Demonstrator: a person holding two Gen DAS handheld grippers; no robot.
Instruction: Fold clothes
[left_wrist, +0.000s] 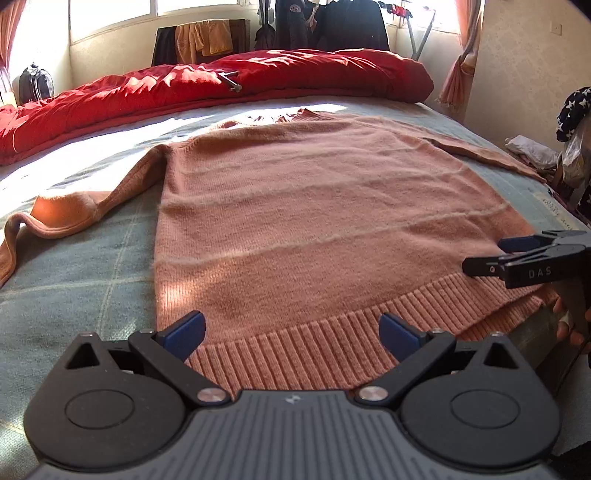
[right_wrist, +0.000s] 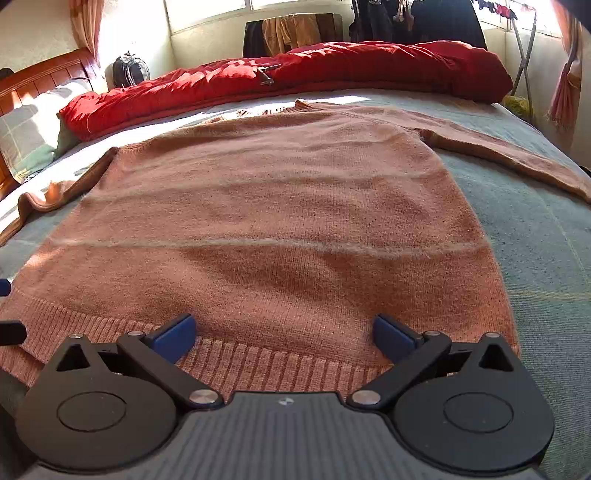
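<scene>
While each hand-held gripper (left_wrist: 291, 332) (right_wrist: 284, 334) gapes empty over the sweater (left_wrist: 314, 206), its left sleeve (left_wrist: 22, 236) runs off-frame.

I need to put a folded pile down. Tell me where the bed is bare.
Bare blanket lies right of the sweater, below its right sleeve. Another patch lies left of the body, below the left sleeve. The far edge is crowded by the red duvet.

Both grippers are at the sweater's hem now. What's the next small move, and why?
Probably lower both and close on the ribbed hem. The left gripper and right gripper are open and holding nothing, and the sweater lies flat on the bed, unfolded, with both sleeves spread out.
</scene>
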